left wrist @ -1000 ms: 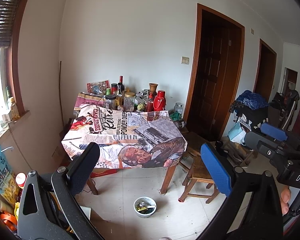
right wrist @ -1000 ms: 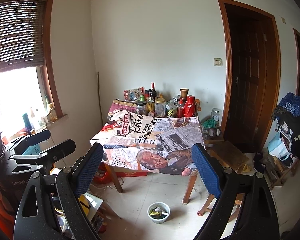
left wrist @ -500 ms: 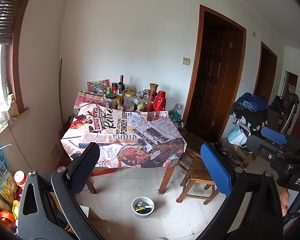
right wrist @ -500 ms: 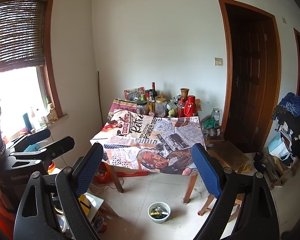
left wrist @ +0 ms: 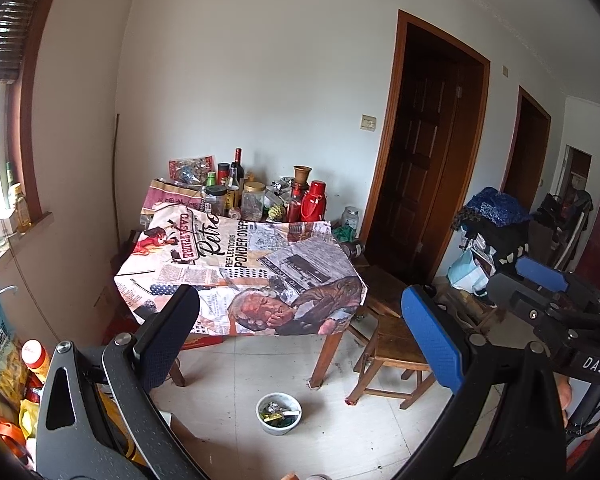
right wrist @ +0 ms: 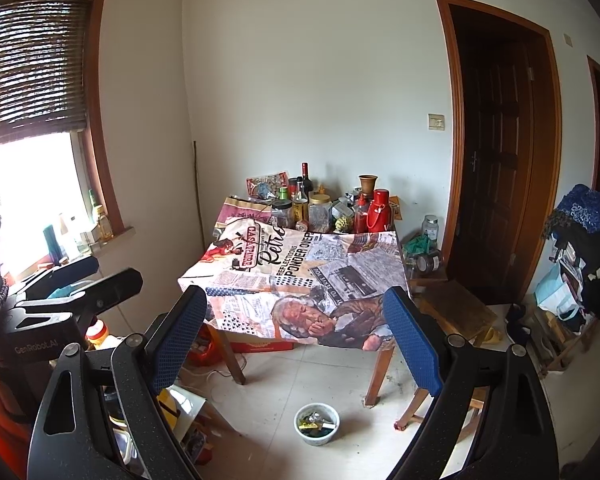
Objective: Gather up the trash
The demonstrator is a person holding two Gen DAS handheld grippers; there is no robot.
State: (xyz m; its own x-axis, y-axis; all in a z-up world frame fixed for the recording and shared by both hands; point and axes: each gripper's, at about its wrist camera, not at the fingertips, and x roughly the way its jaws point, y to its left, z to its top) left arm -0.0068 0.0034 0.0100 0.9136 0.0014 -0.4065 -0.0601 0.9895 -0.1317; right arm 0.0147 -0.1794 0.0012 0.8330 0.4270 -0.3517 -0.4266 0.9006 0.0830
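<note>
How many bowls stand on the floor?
1. The bowl sits on the floor in front of the table, holding scraps. Others may hide behind clutter.

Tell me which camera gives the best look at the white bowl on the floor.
The right wrist view: the white bowl sits clear between the fingers, its scraps visible. The left wrist view shows it too, slightly smaller.

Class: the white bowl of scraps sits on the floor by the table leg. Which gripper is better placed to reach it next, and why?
Probably the left gripper: the bowl lies almost centred below its open jaws. The right gripper is similar.
</note>
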